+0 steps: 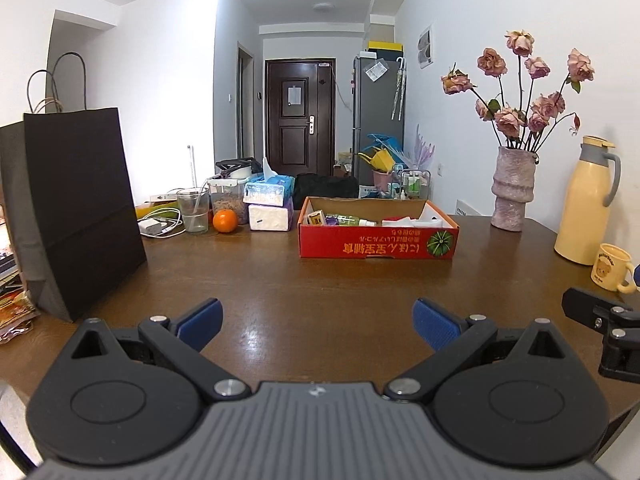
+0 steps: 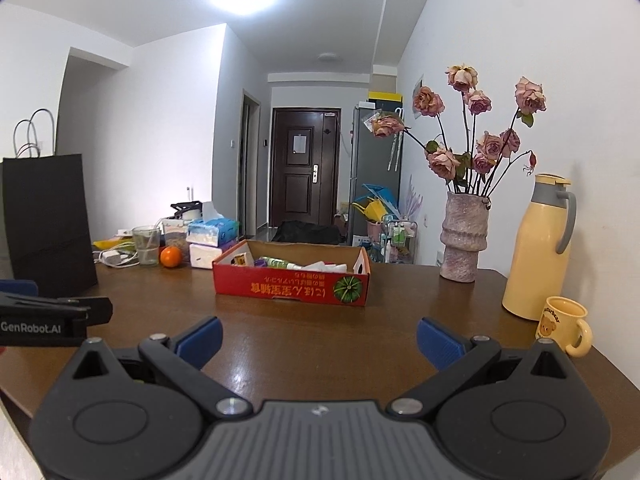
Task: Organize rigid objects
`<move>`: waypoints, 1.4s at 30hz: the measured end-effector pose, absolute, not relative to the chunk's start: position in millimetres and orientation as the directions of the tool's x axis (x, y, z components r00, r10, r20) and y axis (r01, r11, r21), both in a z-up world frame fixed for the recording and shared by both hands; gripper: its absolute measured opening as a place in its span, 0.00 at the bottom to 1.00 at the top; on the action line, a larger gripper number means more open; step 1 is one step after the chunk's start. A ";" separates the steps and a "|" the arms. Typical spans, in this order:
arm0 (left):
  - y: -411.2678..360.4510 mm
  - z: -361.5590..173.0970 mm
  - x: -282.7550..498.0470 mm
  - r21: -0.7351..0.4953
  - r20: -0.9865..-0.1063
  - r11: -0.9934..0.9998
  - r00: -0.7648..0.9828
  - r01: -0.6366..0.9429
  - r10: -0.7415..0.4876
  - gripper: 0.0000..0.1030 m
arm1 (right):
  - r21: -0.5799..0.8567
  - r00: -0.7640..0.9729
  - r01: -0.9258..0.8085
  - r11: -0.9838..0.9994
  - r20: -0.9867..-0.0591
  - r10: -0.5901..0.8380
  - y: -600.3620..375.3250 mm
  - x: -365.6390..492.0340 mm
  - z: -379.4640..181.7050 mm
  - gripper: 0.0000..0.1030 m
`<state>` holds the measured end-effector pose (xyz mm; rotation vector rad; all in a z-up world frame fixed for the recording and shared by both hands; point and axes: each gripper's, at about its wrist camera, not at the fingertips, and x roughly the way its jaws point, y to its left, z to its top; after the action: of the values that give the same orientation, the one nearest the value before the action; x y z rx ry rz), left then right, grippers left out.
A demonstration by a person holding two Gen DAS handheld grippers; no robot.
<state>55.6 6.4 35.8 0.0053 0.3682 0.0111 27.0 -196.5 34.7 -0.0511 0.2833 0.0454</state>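
Red box (image 1: pixel 378 242) mid-bench (image 1: pixel 280 292), open top, w/ small bottles, packets & white bits inside. Bare wood btwn box & both tongs. Left tongs (image 1: pixel 318 320) & right tongs (image 2: pixel 319 340) low over near edge, level, spread wide, nothing held.

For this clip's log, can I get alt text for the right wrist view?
Right gripper, jaws open and empty, hovers over a brown wooden table facing a red cardboard box of small items. A vase of dried roses, yellow thermos and mug stand right.
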 end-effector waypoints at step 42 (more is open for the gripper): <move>5.6 35.6 29.1 0.014 -0.344 1.000 0.939 -0.002 0.007 1.00 | -0.060 0.963 -0.051 0.997 -0.267 0.034 -192.5 1.9 34.0 1.00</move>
<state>29.1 5.6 35.6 0.0131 0.3510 0.0048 1.9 -192.5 34.0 -0.0662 0.2687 0.0431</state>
